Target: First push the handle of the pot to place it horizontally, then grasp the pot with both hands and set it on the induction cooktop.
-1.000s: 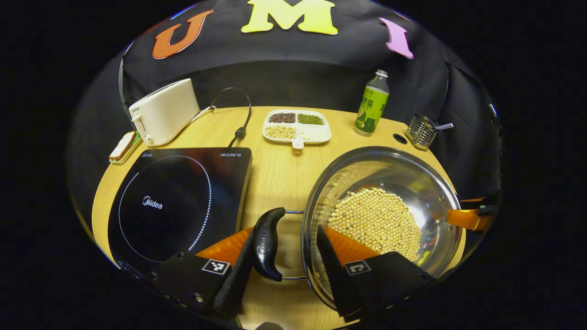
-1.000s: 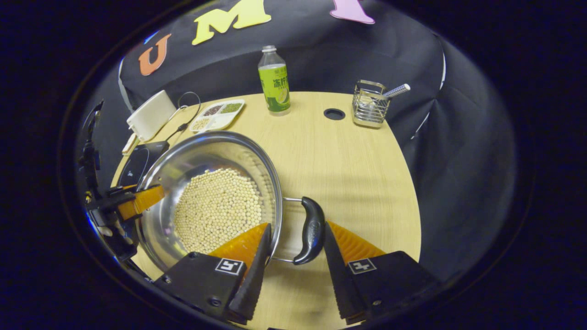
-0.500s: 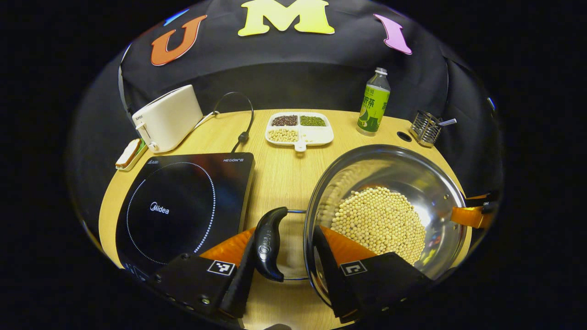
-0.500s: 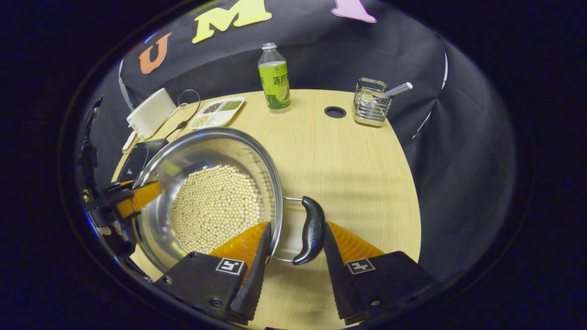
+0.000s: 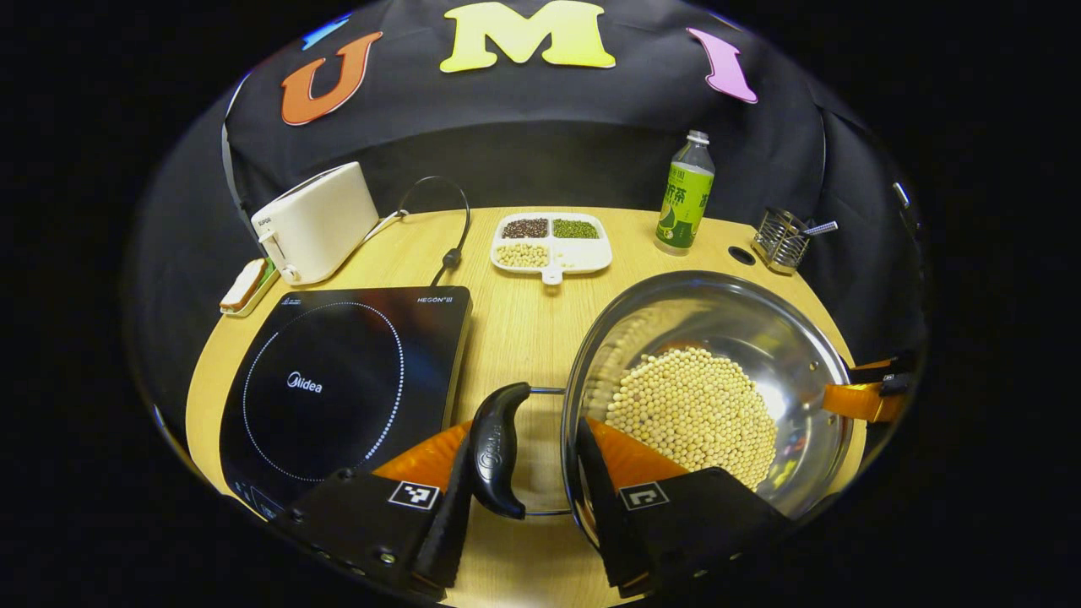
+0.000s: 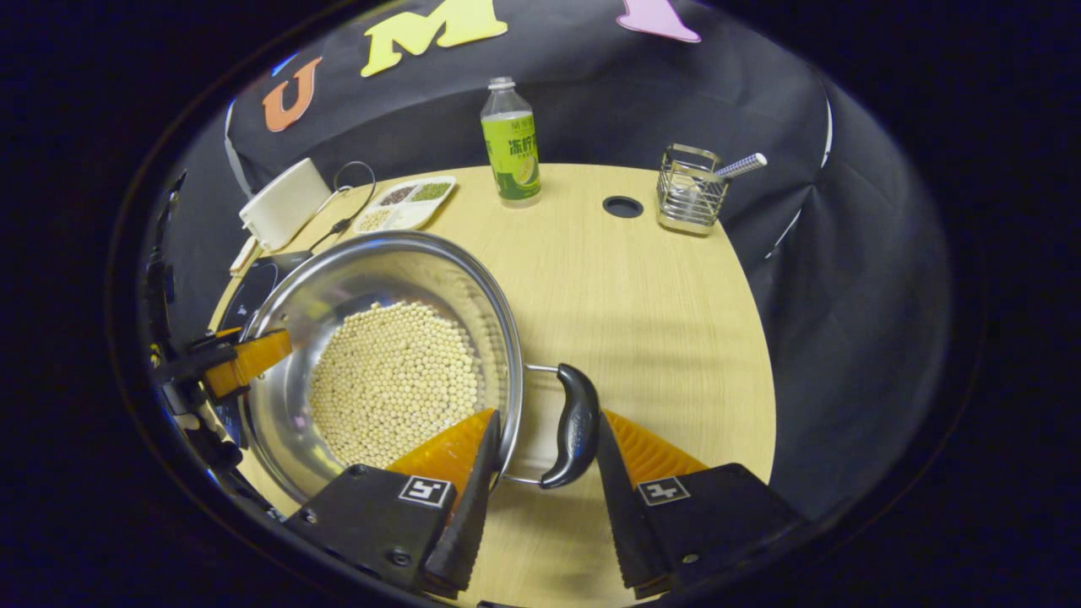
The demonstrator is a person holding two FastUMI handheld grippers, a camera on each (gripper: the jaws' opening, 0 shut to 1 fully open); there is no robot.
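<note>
Jaws of the left gripper (image 5: 524,473) stand spread around the pot's near handle (image 5: 497,449): one finger lies just outside the black grip, the other sits inside the pot wall over the beans (image 5: 691,409); whether either finger presses on the handle or the rim I cannot tell. Left of these jaws and slightly ahead lies the induction cooktop (image 5: 338,384), apart from the pot (image 5: 718,295), with wooden table (image 5: 515,321) between them; ahead and left of the cooktop stand a white toaster (image 5: 314,221) and a small dish (image 5: 247,285) beside it; straight ahead of the jaws sits a divided tray of grains (image 5: 551,241); ahead and right are a green bottle (image 5: 685,196) and a wire holder (image 5: 781,240); far right, across the pot, the other gripper's finger reaches over the rim.

Jaws of the right gripper (image 6: 540,469) are likewise spread, straddling the pot's rim and the other handle (image 6: 576,426), one finger inside the bowl, one just outside the grip; contact is unclear. Left of them the pot (image 6: 380,262) holds beans (image 6: 393,380), and at its far side the left gripper's finger hooks over the rim; ahead stand the bottle (image 6: 512,145) and wire holder (image 6: 691,189); the pot's underside is hidden, so its seating is unclear.
</note>
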